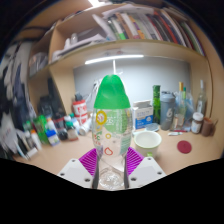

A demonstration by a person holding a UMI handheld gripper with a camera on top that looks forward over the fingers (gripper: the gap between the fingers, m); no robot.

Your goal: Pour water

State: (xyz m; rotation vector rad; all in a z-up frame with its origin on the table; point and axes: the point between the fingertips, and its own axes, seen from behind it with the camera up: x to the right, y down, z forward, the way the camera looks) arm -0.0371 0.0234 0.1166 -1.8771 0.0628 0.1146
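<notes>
gripper (112, 168) clamped on upright bottle (111, 135), green top; white bowl (148, 143) just beyond on table (190, 160).

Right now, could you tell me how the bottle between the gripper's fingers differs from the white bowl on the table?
The bottle stands tall and upright, held between the gripper fingers; the white bowl sits low and wide on the table, beyond the fingers. The bottle is clear with a green top; the bowl is opaque white. The bottle is closed on top; the bowl is open-mouthed. Both are containers.
</notes>
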